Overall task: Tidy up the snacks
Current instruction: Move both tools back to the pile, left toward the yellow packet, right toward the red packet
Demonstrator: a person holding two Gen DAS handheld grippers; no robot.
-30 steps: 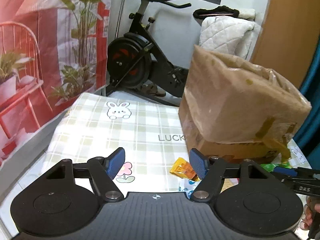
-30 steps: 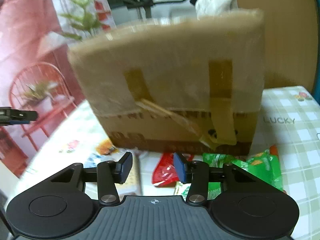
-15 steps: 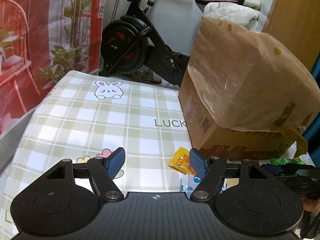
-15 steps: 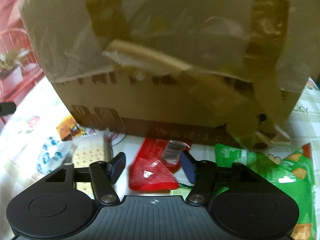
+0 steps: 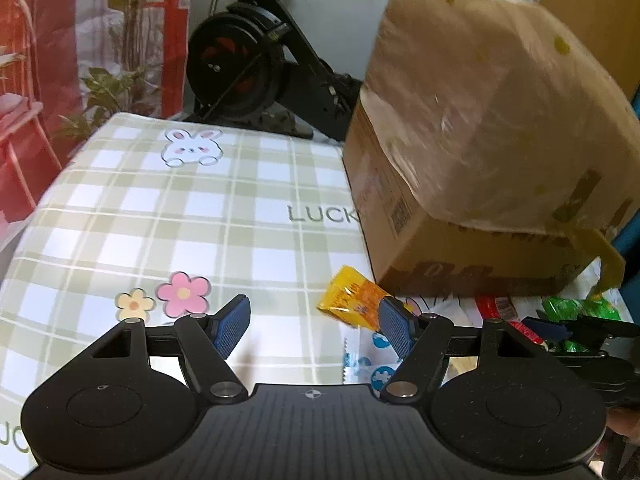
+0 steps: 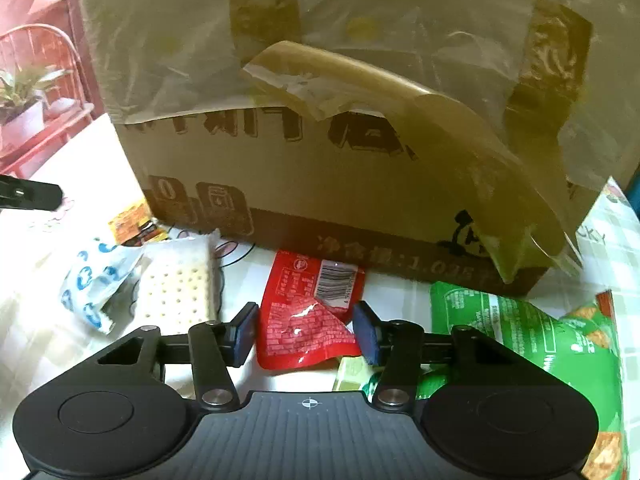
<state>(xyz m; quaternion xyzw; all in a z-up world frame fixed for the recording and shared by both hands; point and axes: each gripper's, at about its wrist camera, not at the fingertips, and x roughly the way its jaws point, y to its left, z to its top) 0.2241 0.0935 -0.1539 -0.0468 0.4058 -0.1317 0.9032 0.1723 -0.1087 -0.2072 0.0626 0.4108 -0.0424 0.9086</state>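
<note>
A taped cardboard box (image 5: 480, 160) stands on the checked tablecloth (image 5: 160, 216); it fills the right wrist view (image 6: 340, 184). Snack packets lie in front of it. My right gripper (image 6: 306, 334) is open, its jaws on either side of a red packet (image 6: 308, 320). Beside it lie a cracker pack (image 6: 176, 292), a blue-and-white wrapper (image 6: 92, 280), an orange packet (image 6: 136, 228) and a green bag (image 6: 532, 328). My left gripper (image 5: 314, 330) is open and empty above the cloth, with the orange packet (image 5: 352, 300) just beyond its right finger.
An exercise bike (image 5: 248, 64) stands beyond the table's far edge. A red-and-white backdrop (image 5: 60, 60) hangs at the left. The right gripper shows at the right edge of the left wrist view (image 5: 576, 332).
The right gripper has moved down and closer to the box, and its jaws now stand around the red packet. The left gripper has moved lower and nearer the orange packet.
</note>
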